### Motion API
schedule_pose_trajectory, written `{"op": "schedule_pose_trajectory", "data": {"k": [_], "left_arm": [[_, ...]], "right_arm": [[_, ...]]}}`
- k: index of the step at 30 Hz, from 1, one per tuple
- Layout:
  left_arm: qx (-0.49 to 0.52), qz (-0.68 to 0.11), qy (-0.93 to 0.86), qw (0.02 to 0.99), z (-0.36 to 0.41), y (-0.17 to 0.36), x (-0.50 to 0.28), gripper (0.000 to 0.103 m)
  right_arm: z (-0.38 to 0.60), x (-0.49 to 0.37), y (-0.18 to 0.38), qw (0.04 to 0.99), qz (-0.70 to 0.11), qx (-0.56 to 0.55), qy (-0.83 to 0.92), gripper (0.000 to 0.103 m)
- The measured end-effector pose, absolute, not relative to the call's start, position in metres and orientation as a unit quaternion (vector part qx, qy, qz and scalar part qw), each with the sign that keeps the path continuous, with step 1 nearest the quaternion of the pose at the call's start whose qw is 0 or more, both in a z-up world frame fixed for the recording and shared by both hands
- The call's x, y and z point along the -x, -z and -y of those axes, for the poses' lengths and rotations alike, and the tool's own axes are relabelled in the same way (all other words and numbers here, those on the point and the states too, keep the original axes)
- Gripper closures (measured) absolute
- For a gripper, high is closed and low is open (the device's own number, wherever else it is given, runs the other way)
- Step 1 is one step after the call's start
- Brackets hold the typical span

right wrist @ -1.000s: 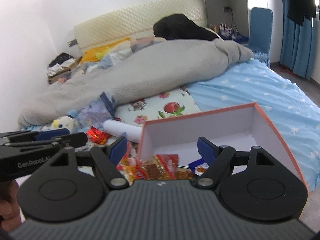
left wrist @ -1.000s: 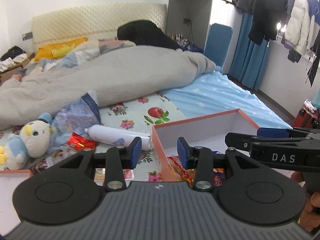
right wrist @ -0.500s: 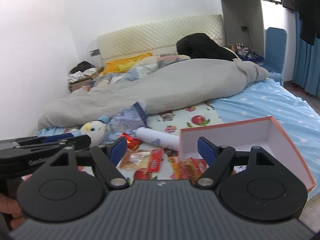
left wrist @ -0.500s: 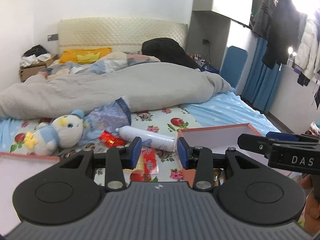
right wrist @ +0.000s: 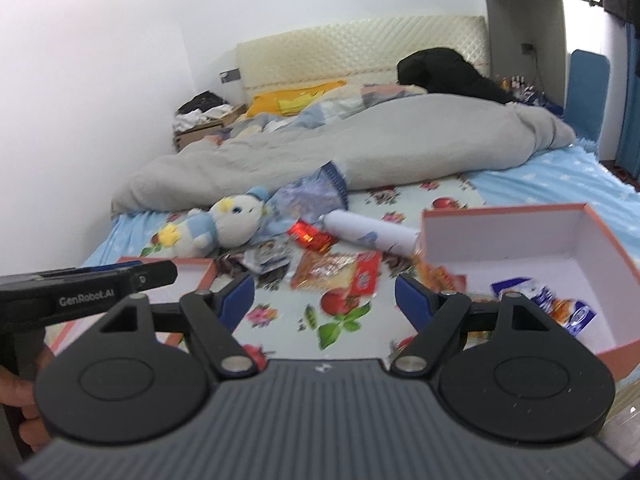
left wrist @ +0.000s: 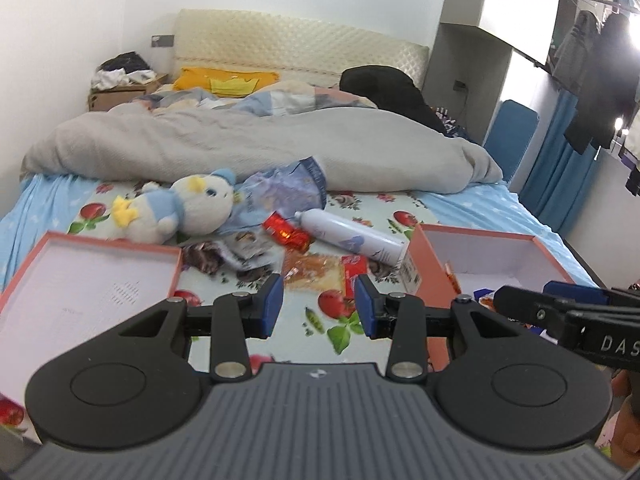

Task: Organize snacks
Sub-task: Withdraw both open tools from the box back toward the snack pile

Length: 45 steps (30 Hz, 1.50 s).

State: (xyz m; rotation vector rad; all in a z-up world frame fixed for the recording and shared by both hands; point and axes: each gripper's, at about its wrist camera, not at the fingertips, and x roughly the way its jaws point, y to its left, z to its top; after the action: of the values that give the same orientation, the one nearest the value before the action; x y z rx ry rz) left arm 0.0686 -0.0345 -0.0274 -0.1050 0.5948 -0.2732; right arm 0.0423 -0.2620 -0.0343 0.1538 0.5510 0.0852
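Loose snacks lie on the flowered sheet between two boxes: an orange-and-clear packet, a shiny red packet and dark crumpled wrappers. The orange box at the right holds a blue-and-white packet and an orange one. My left gripper hovers open just short of the orange-and-clear packet, with nothing between its fingers. Over the same spot my right gripper stands wider open, also with nothing in it.
A shallow orange-rimmed lid lies at the left. A white spray can, a plush toy and a blue bag lie behind the snacks. A grey duvet covers the bed beyond.
Both grippers have swept left across the bed. The orange box slid to the right of both views, and the loose snacks and the left lid came into view. Jaw widths are unchanged.
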Motion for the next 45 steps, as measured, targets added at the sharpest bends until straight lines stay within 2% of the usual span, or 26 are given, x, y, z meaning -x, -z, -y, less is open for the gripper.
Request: {"op": "schedule_pose_trajectory", "data": {"k": [26,30,45], "left_arm": [[0.087,-0.352,0.106,0.926,-0.007,0.105,-0.063,0.058],[0.086,-0.357,0.109,0.924,-0.006,0.112,-0.072,0.053],[0.035,-0.382,0.103,0.918,0.004,0.138,-0.142,0.052]], "right_arm": [[0.22,-0.041,0.093,0.935,-0.34,-0.09,-0.048,0.024],[0.221,-0.048,0.098,0.933,-0.344,-0.094,-0.043,0.024],[0.222,-0.106,0.123,0.927,-0.362,-0.091,-0.042,0.024]]}}
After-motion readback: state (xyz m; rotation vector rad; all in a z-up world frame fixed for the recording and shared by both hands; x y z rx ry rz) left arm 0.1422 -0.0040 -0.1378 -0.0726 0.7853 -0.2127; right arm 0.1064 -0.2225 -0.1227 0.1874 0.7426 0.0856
